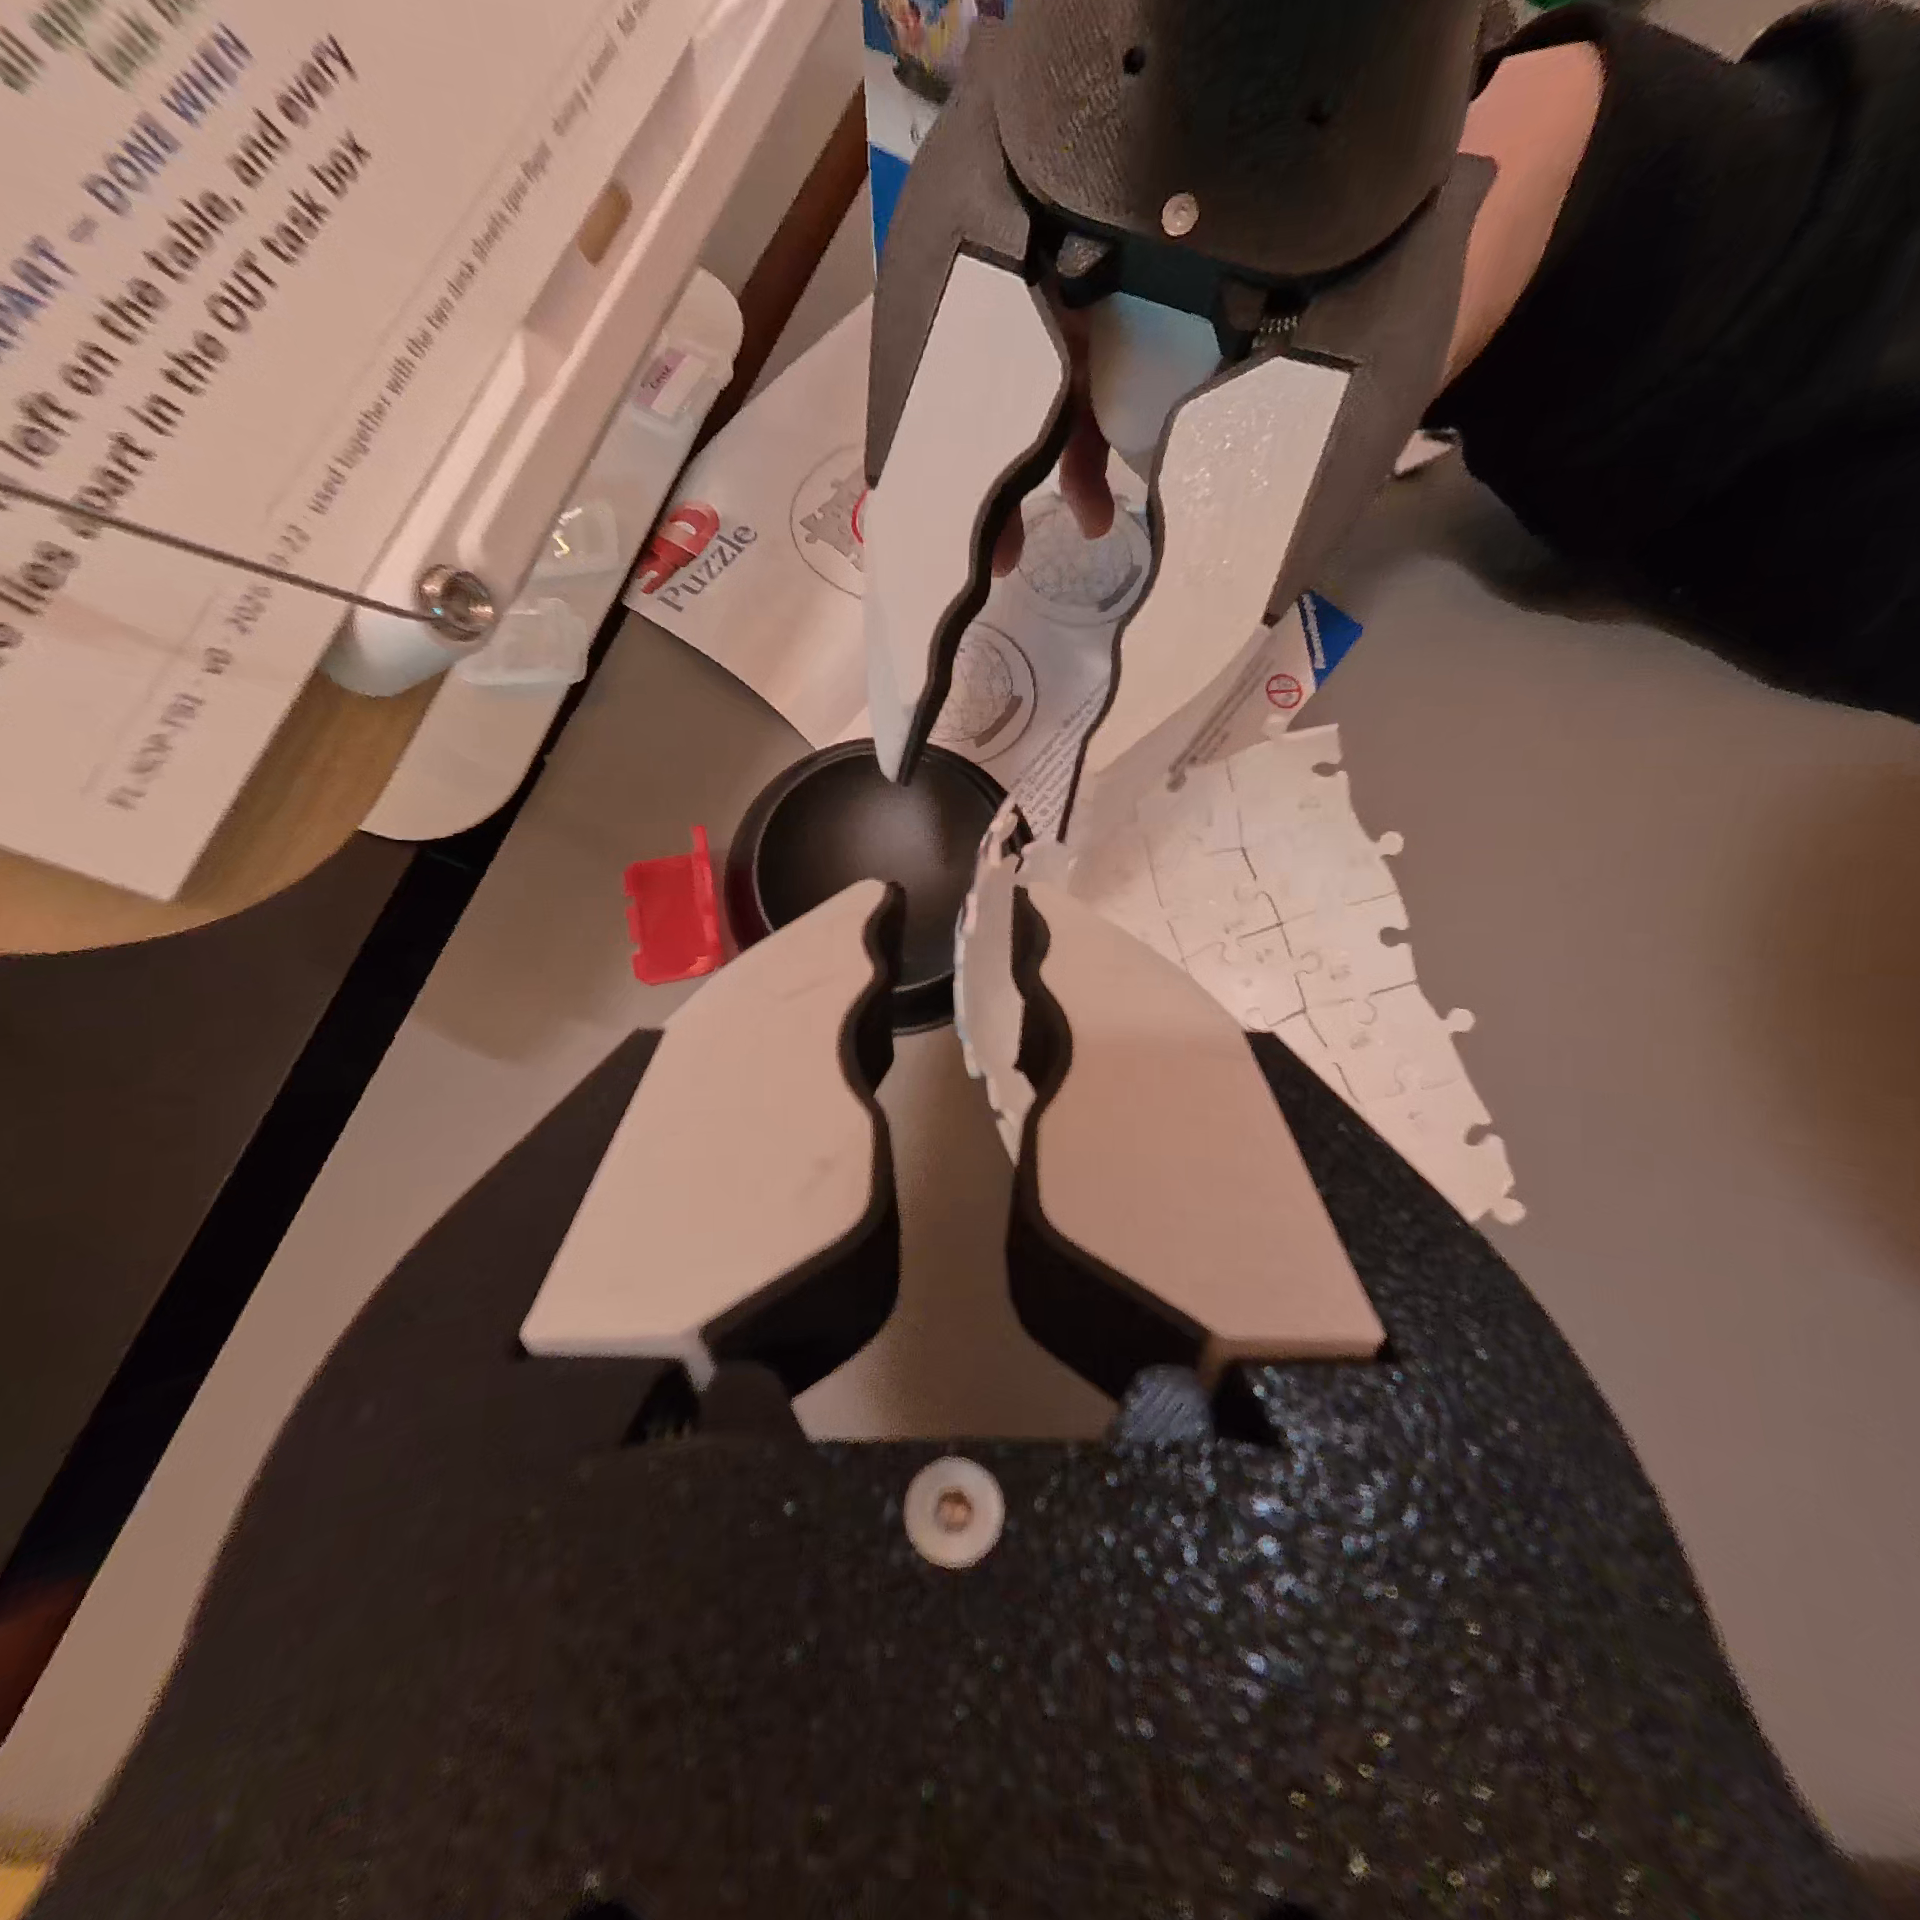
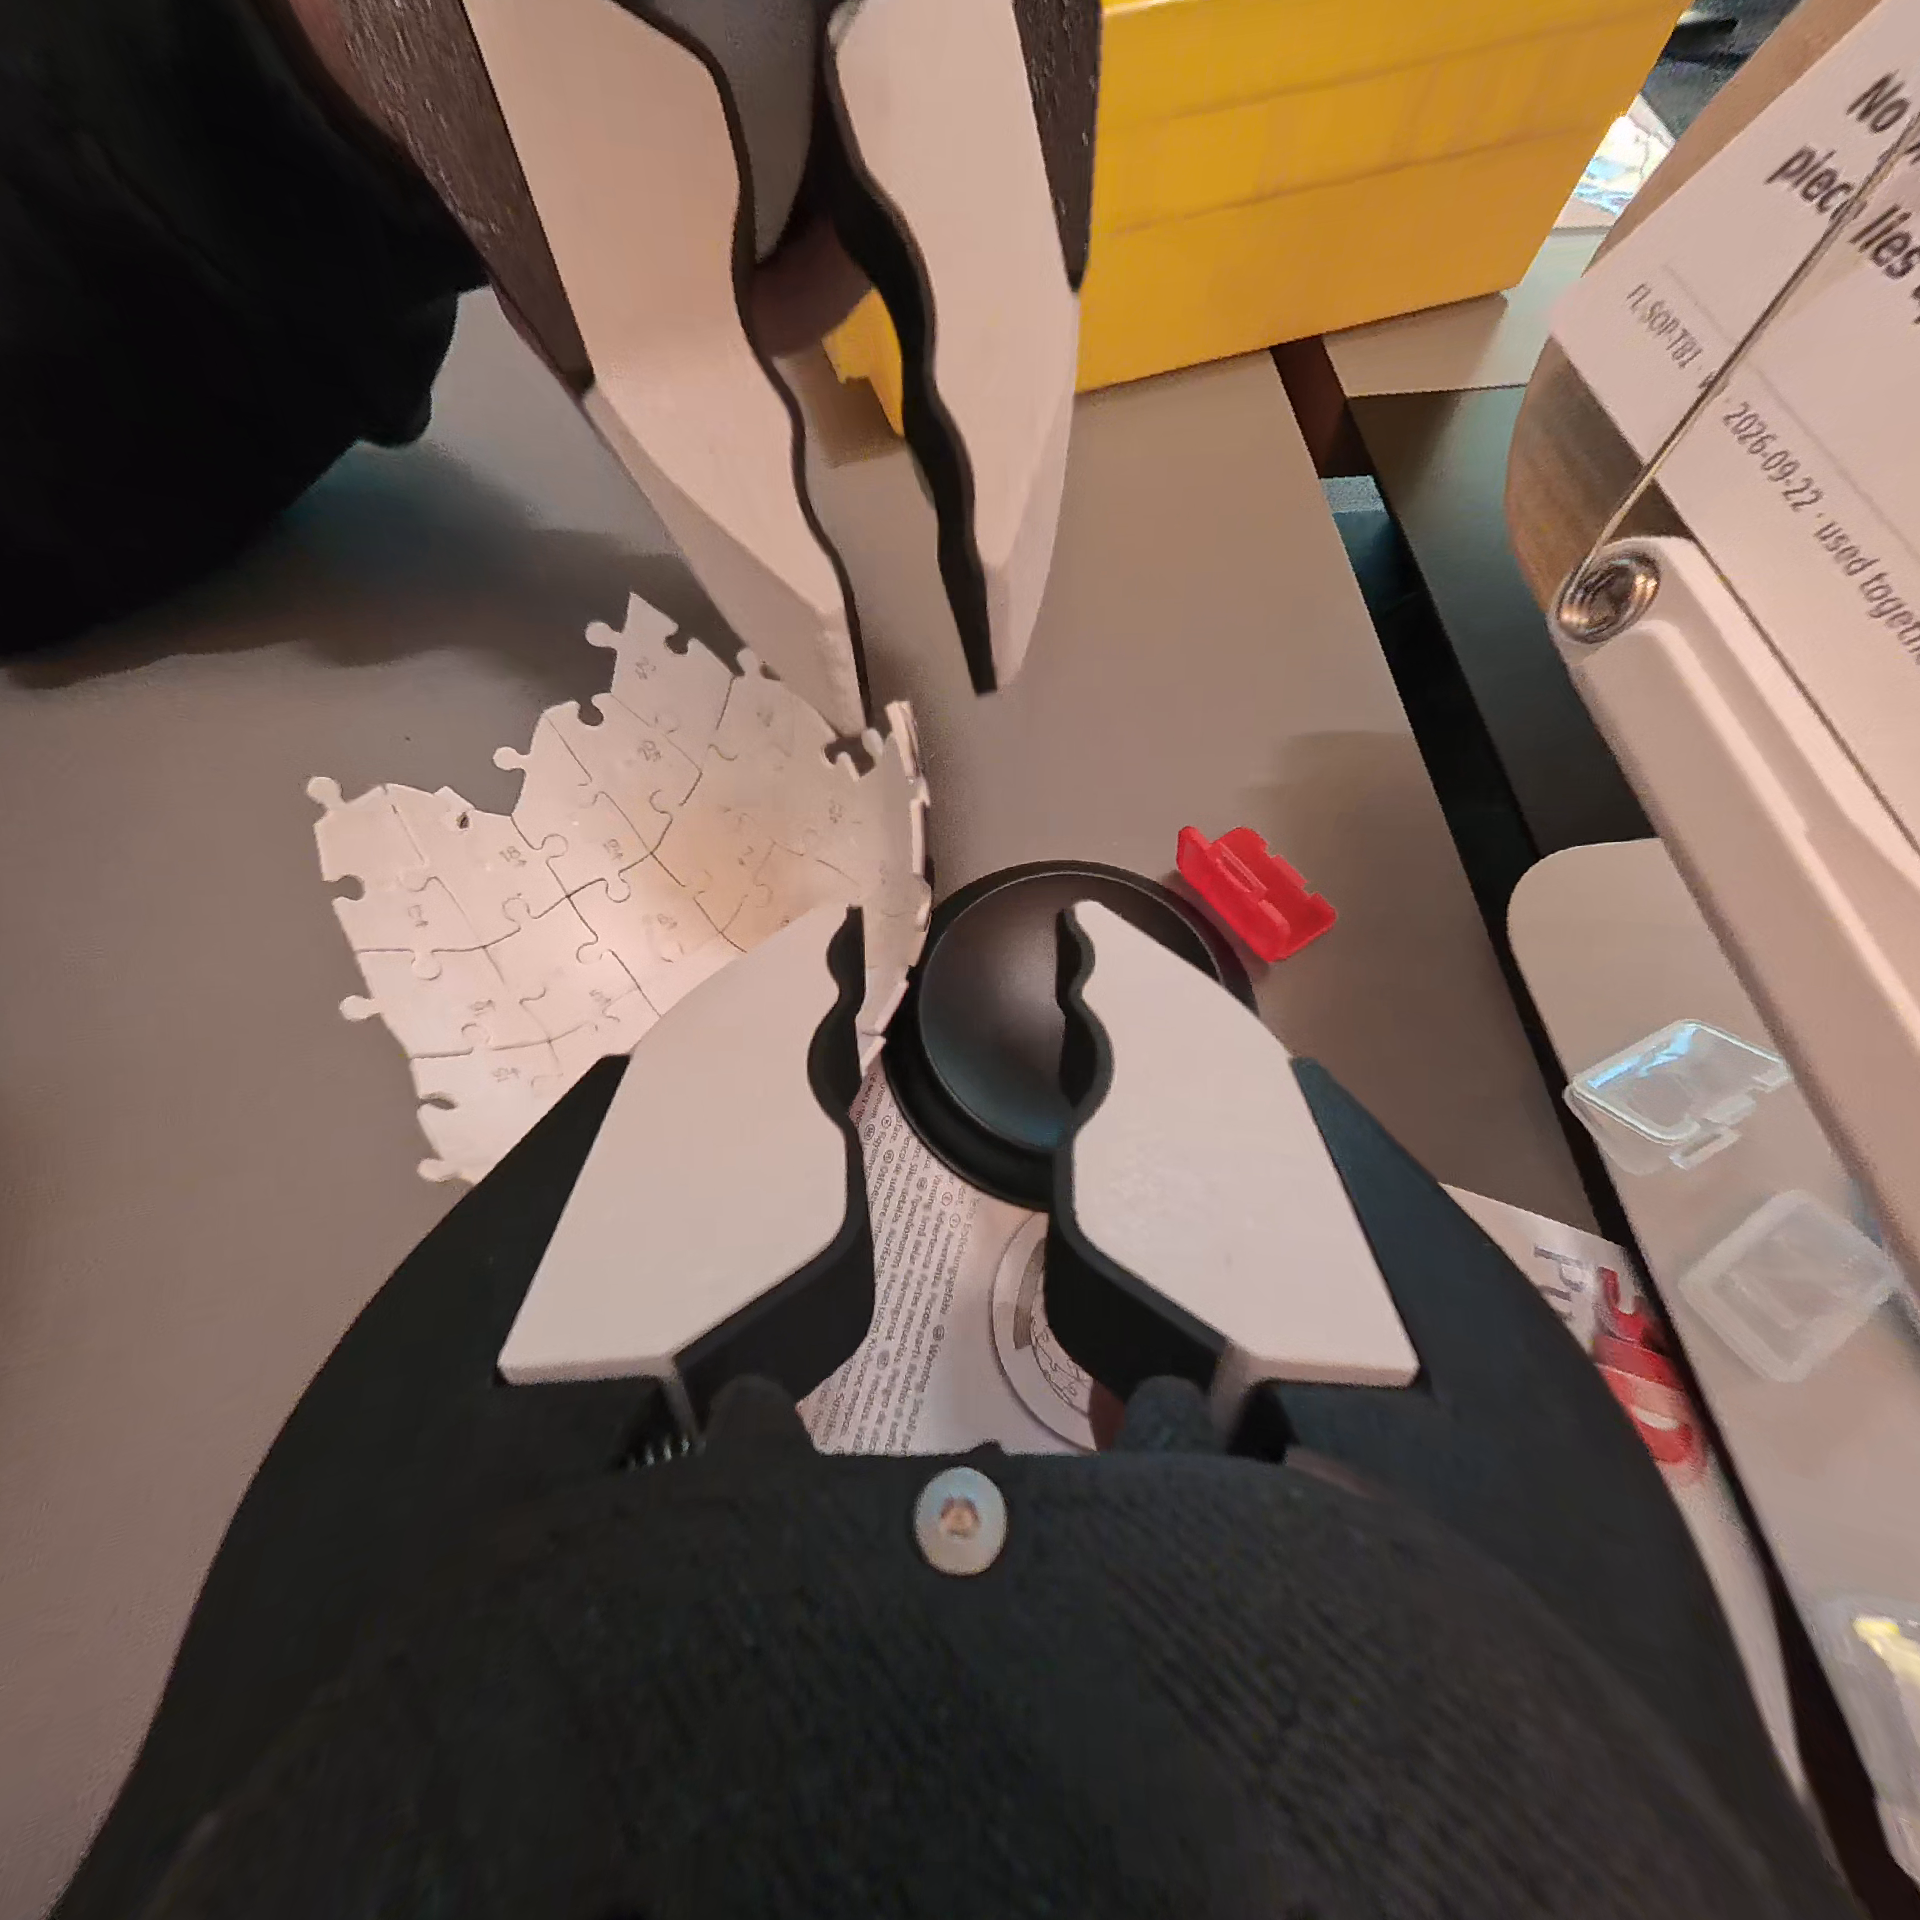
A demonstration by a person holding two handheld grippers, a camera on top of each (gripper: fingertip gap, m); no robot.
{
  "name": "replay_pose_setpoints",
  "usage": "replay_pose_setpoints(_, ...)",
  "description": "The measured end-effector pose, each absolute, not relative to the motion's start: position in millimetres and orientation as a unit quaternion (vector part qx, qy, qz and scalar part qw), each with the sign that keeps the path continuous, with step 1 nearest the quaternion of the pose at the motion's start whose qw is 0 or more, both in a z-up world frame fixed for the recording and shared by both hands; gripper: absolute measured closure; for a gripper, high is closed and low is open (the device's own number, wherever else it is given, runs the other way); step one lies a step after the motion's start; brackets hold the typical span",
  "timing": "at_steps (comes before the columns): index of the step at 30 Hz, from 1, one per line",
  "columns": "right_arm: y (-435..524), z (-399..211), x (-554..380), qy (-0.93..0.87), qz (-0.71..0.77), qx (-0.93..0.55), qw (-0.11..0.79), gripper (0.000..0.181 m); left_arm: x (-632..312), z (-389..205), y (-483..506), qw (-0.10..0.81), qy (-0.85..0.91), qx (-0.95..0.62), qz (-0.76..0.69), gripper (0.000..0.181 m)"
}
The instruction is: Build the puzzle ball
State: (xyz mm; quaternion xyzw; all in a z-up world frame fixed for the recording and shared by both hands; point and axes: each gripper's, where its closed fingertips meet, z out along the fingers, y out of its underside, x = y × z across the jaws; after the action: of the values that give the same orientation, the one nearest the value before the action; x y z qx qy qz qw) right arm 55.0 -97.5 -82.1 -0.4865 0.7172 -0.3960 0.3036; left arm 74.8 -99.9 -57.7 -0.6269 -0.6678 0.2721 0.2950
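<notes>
Left claw (image 1: 961, 899) open beside printed puzzle leaflet (image 1: 790, 551)

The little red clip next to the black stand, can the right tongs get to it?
Probably yes. The red clip lies in the open on the table just beyond the black stand, with nothing on it. The right tongs are open and empty, though they would have to pass over the stand.

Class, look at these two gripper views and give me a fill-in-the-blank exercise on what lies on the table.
1. The small clip beside the round black stand is ___ in colour.
2. The box at the far end of the table is ___.
3. The joined puzzle pieces show their ___ side, marked with numbers.
4. The fingers of both grippers are ___, gripping nothing.

Missing words: red; yellow; white; open
</notes>
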Motion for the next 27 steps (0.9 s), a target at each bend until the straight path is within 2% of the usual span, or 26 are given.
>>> replay_pose_setpoints(7, -103, -55, 39, 0.721, -0.429, -0.473, 0.267, 0.145, 122, -45, -75, 0.262, -0.707, -0.587, 0.293, 0.162)
replay_pose_setpoints(14, -104, -13, 44, 0.698, -0.494, -0.453, 0.253, 0.147, 174, -108, -1, 0.236, -0.771, -0.538, 0.244, 0.158)
replay_pose_setpoints(19, -90, -10, 42, 0.73, -0.475, -0.448, 0.202, 0.147, 165, -141, 25, 0.193, -0.785, -0.534, 0.246, 0.138)
replay_pose_setpoints(21, -76, -6, 36, 0.737, -0.475, -0.447, 0.178, 0.147, 161, -142, 24, 0.171, -0.788, -0.531, 0.26, 0.145)
replay_pose_setpoints(22, -68, -3, 33, 0.74, -0.475, -0.444, 0.169, 0.147, 159, -142, 27, 0.173, -0.795, -0.523, 0.256, 0.155)
replay_pose_setpoints(27, -20, 0, 23, 0.763, -0.472, -0.409, 0.166, 0.146, 159, -142, 31, 0.166, -0.811, -0.494, 0.265, 0.157)
